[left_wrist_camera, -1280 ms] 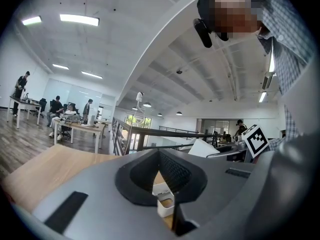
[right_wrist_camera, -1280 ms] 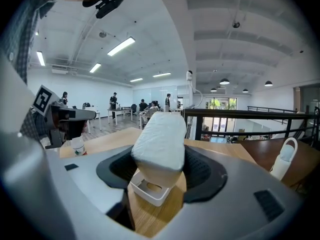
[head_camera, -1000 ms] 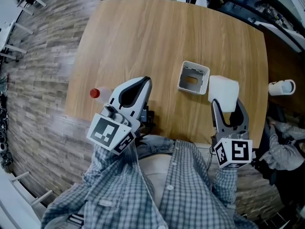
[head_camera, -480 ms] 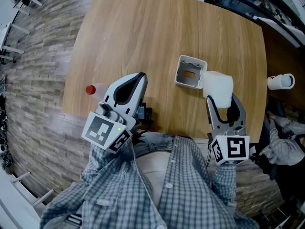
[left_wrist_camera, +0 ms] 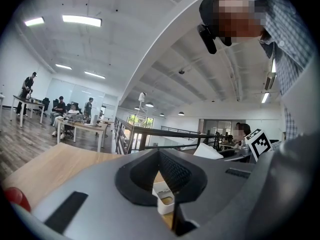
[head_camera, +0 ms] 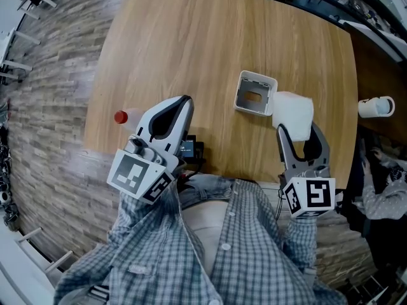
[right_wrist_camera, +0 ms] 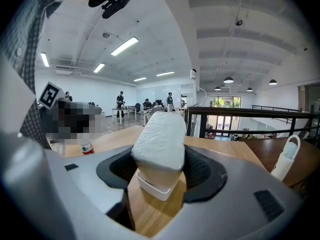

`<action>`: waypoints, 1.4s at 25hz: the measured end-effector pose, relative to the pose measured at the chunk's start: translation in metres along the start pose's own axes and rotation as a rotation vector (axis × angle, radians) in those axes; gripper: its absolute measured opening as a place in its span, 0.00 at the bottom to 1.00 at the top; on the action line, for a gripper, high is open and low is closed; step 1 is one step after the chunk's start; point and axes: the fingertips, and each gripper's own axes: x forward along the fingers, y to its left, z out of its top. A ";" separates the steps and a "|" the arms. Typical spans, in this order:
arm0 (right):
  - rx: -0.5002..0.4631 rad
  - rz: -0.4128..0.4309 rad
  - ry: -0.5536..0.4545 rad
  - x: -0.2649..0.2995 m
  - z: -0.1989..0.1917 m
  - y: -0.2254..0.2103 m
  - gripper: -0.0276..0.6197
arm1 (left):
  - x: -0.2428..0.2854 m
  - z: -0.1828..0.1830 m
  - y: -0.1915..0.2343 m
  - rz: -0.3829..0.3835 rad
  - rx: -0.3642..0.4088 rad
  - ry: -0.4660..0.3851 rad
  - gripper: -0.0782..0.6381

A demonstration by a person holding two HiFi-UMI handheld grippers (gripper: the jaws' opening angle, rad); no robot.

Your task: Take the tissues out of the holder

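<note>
The white holder [head_camera: 256, 94] stands empty on the wooden table [head_camera: 191, 43], its open top facing up. Just to its right, a white tissue pack [head_camera: 294, 114] is held off the table, and my right gripper [head_camera: 299, 132] is shut on it. In the right gripper view the tissue pack [right_wrist_camera: 160, 141] fills the gap between the jaws, with the holder [right_wrist_camera: 155, 186] showing below it. My left gripper [head_camera: 183, 101] hovers over the table's near left part, shut and holding nothing. In the left gripper view the holder [left_wrist_camera: 165, 201] shows beyond the closed tips.
A red-capped bottle [head_camera: 121, 116] lies near the table's left edge, beside my left gripper. A small black device [head_camera: 189, 149] sits at the near edge. A white cup with a handle [head_camera: 375, 107] stands on the darker surface to the right, past the table's edge.
The head view shifted a little. My left gripper drifted slightly left, away from the holder. The right gripper still holds the tissue pack beside the holder.
</note>
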 end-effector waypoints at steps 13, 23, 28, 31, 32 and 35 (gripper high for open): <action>0.010 0.011 -0.002 0.004 -0.002 0.002 0.46 | -0.002 -0.003 0.006 0.023 0.005 -0.001 0.12; 0.000 0.024 -0.004 0.006 -0.003 0.004 0.46 | -0.002 -0.004 0.006 0.024 0.006 0.001 0.12; -0.005 0.036 -0.002 0.007 -0.003 0.007 0.46 | -0.002 -0.004 0.005 0.023 0.003 0.003 0.12; -0.010 0.048 -0.007 0.008 -0.003 0.010 0.46 | -0.002 -0.004 0.004 0.020 0.002 0.004 0.12; -0.008 0.048 -0.006 0.008 -0.003 0.010 0.46 | -0.002 -0.004 0.004 0.019 0.001 0.005 0.12; -0.003 0.050 -0.005 0.008 -0.002 0.012 0.46 | -0.002 -0.005 0.003 0.018 0.000 0.006 0.12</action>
